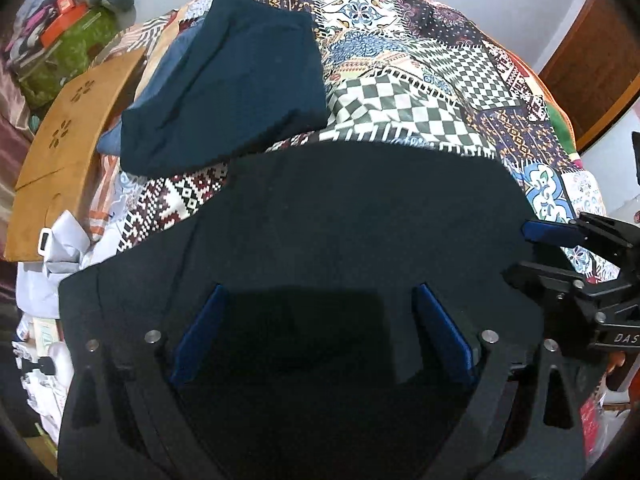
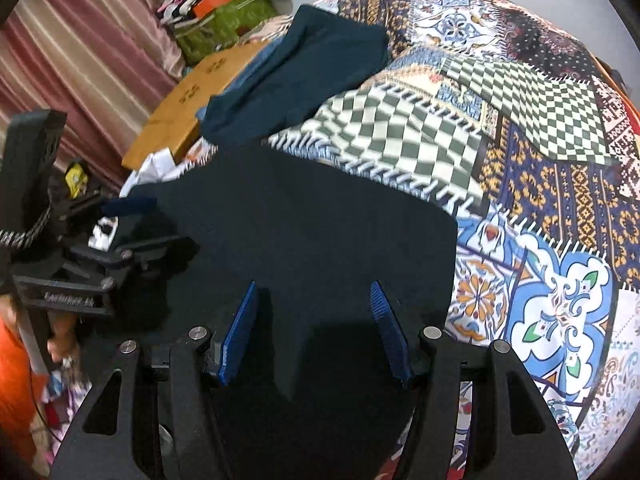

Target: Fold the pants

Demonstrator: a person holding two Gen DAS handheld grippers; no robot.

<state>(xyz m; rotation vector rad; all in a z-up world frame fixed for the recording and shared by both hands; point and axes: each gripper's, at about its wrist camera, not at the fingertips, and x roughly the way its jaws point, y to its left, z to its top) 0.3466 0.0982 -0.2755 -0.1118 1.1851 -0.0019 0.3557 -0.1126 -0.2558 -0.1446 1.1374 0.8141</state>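
Observation:
Black pants (image 1: 340, 216) lie spread on a patterned bedspread (image 1: 420, 80); they also show in the right wrist view (image 2: 320, 224). My left gripper (image 1: 320, 292) is open just above the near part of the pants, which fills the gap between its blue pads. My right gripper (image 2: 314, 292) is open over the pants' near right part. In the left wrist view the right gripper (image 1: 532, 248) reaches in from the right at the pants' edge. In the right wrist view the left gripper (image 2: 132, 220) stands at the pants' left edge.
A folded dark teal garment (image 1: 232, 80) lies on the bed beyond the pants, also seen in the right wrist view (image 2: 304, 72). A wooden board (image 1: 68, 144) leans at the left. A green box (image 1: 68, 48) with clutter stands far left. A brown door (image 1: 592, 68) is at the right.

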